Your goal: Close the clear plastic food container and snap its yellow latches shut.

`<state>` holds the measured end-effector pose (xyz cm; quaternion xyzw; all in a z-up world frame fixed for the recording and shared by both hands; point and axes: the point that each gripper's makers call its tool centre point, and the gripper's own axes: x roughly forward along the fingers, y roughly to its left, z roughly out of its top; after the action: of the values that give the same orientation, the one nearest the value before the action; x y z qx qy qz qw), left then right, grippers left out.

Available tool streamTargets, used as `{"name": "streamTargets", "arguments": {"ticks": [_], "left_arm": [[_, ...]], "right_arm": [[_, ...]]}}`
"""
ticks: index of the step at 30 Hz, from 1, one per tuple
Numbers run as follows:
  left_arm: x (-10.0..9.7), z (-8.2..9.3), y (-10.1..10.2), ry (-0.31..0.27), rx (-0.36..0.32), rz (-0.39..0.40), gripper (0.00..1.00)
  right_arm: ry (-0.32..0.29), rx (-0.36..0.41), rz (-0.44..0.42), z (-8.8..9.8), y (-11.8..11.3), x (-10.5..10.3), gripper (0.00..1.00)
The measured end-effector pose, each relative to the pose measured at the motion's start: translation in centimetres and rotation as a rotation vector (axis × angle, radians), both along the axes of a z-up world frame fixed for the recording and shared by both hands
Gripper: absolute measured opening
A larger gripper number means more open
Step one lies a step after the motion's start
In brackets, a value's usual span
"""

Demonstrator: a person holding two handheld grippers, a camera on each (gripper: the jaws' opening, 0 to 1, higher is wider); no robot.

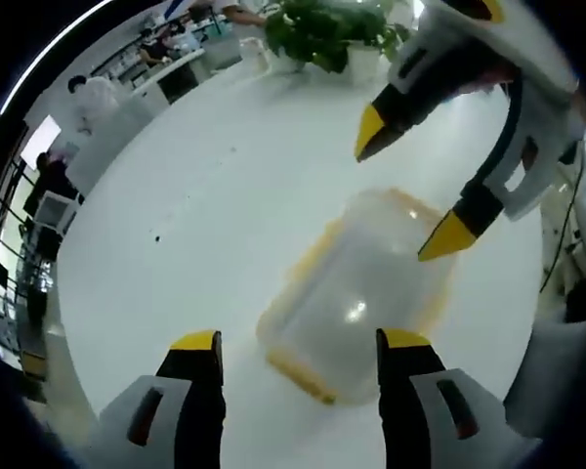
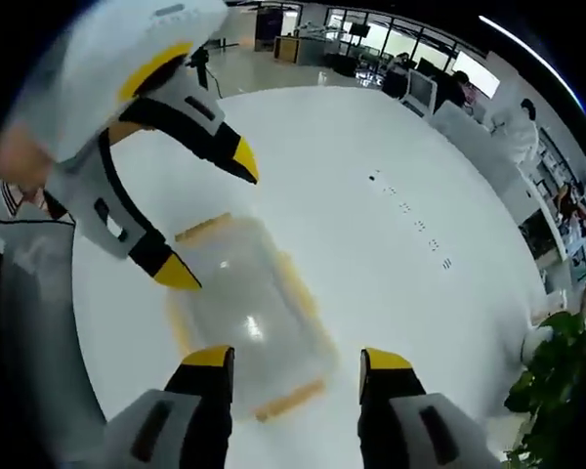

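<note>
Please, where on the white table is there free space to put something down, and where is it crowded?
The white table is bare over a wide stretch beyond the clear container, out toward the small dark specks. It is also bare beside the container toward the green plant. It is crowded at the container itself, where the left gripper and right gripper, both open, hover close.

Left gripper view: high over the white counter (image 1: 225,195), looking down at the container (image 1: 356,293) from close range, plant (image 1: 322,29) beyond. Right gripper view: same container (image 2: 249,303) from the opposite side, equally close, plant (image 2: 566,381) at its right. Both views share the container and the counter (image 2: 391,195); each sees the other's fingers.
</note>
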<state>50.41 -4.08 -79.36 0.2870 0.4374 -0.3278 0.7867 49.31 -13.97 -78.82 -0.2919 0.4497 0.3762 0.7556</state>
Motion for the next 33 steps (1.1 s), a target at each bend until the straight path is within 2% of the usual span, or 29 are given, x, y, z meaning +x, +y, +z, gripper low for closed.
{"name": "streamTargets", "arguments": {"ticks": [3,4,9,11,12,17,22,23,26,27,29,30,31,33], "left_arm": [[0.1,0.4,0.3,0.004,-0.046,0.105,0.58],[0.2,0.5,0.5,-0.006,-0.048,0.123,0.58],[-0.4,0.2,0.3,0.017,-0.066,0.171,0.58],[-0.4,0.3,0.1,0.012,-0.082,0.174,0.56],[-0.4,0.3,0.1,0.006,-0.084,0.168,0.56],[-0.4,0.1,0.3,0.016,-0.122,0.199,0.57],[-0.7,-0.3,-0.3,0.052,-0.266,0.271,0.56],[-0.7,-0.2,-0.4,0.047,-0.29,0.274,0.57],[-1.0,-0.4,-0.1,0.031,-0.344,0.296,0.57],[-1.0,-0.2,-0.3,0.019,-0.388,0.318,0.57],[-1.1,-0.3,0.0,0.005,-0.399,0.329,0.56],[-1.2,-0.2,0.1,-0.004,-0.405,0.332,0.53],[-1.2,0.1,0.2,-0.032,-0.423,0.339,0.5],[-1.4,0.4,0.1,-0.034,-0.475,0.378,0.51]], "right_arm": [[-0.017,0.04,-0.095,0.6,-0.4,0.6,0.5],[-0.029,0.056,-0.161,0.9,-0.7,1.0,0.5],[-0.01,0.065,-0.166,0.8,-0.5,0.5,0.5],[-0.023,0.101,-0.179,0.9,-0.1,0.6,0.5],[-0.01,0.11,-0.182,0.7,0.1,0.4,0.5],[-0.018,0.134,-0.19,0.2,0.2,0.3,0.5],[-0.036,0.218,-0.219,0.3,0.5,0.1,0.5],[-0.056,0.251,-0.222,0.5,0.6,0.0,0.5],[-0.065,0.306,-0.253,0.2,0.3,-0.2,0.5],[-0.074,0.324,-0.267,0.2,0.3,-0.1,0.5],[-0.092,0.36,-0.308,0.2,0.1,0.0,0.5],[-0.131,0.419,-0.338,0.7,0.3,0.1,0.5],[-0.142,0.432,-0.352,0.8,0.2,0.1,0.5],[-0.137,0.468,-0.354,0.6,0.5,-0.6,0.49]]}}
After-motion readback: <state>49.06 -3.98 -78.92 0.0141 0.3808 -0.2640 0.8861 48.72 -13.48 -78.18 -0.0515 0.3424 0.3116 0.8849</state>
